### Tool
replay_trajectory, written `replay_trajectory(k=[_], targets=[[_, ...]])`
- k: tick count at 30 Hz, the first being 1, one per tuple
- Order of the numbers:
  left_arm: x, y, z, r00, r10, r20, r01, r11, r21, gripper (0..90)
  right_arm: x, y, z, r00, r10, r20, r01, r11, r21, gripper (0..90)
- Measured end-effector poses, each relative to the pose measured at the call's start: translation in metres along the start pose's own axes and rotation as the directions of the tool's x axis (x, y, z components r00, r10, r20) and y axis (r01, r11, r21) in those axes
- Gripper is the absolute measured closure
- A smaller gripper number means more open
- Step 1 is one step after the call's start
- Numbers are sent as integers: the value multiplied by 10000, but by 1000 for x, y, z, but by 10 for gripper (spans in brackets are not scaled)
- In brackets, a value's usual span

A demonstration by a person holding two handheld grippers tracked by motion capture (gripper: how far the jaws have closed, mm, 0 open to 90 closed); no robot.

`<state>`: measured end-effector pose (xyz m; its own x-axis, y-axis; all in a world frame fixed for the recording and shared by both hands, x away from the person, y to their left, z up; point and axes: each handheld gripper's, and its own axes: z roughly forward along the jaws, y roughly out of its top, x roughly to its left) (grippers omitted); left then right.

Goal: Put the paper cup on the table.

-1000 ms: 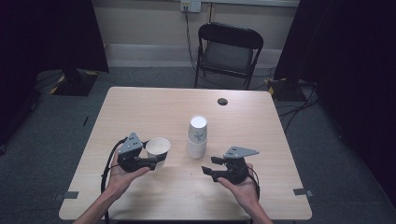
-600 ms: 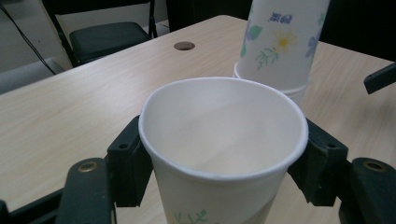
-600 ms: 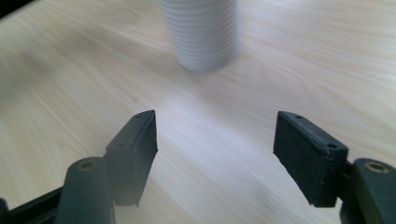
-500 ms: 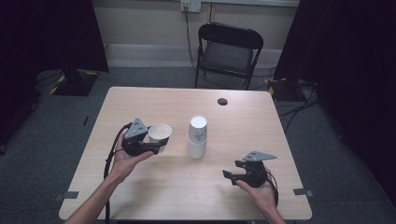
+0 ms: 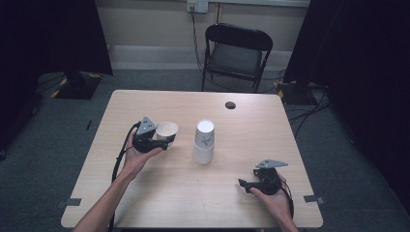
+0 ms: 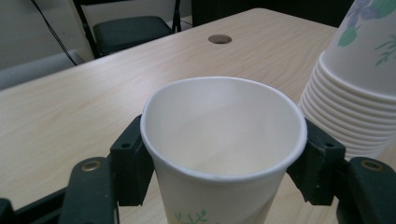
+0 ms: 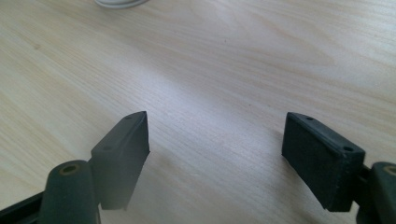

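Though upright, paper cup [image 6: 223, 149] between left hand-held gripper [image 6: 224, 154] pads.

Probably a lab or studio: black curtains [image 5: 63, 34], lone table [image 5: 145, 203], folding chair [image 5: 237, 50], floor cables [image 5: 309, 104].

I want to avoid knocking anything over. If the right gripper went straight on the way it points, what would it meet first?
Probably the stack of paper cups: the right gripper aims across bare table, and the stack's base edge shows at that view's far end, slightly off-line.
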<state>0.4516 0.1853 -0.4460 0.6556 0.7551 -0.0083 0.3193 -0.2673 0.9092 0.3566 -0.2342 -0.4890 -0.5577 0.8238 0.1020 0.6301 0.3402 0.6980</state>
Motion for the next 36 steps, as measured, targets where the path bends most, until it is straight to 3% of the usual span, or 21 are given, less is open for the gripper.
replay_trajectory(k=[3,5,9,11,17,21,24,25,28,33,36], targets=[[0,-5,4,9998,-217,27,217,9998,-7,322,1,-1,0,10000,-60,59,60,10000,-18,244],[-3,-7,5,10000,20,-61,-19,10000,15,321,0,-1,0,9999,-64,157,65,10000,-67,241],[1,-13,12,9996,-253,-117,256,9993,271,319,-1,-2,1,9996,-143,254,147,9998,-153,233],[3,-16,15,9997,-204,-160,211,9986,475,318,1,-4,2,9994,-184,279,192,9995,-266,214],[2,-19,19,9995,-281,-168,288,9986,442,302,6,-7,5,9958,-721,558,742,9966,-359,177],[2,-18,17,9998,62,-188,-49,9974,715,271,8,-9,7,9946,-787,680,819,9955,-466,155],[3,-19,16,9998,-179,-125,190,9959,885,252,8,-9,7,9946,-786,682,819,9956,-465,155],[5,-22,16,9998,-209,-14,209,9923,1223,243,8,-9,7,9945,-791,687,825,9955,-472,155],[7,-24,16,9983,-590,-1,585,9897,1303,189,9,-9,7,9945,-779,701,813,9956,-471,155],[5,-22,16,9991,-429,-42,430,9902,1326,163,9,-9,7,9945,-772,711,807,9956,-474,155],[7,-22,14,9982,-572,-187,593,9889,1362,157,9,-9,7,9945,-769,713,804,9956,-474,155]])
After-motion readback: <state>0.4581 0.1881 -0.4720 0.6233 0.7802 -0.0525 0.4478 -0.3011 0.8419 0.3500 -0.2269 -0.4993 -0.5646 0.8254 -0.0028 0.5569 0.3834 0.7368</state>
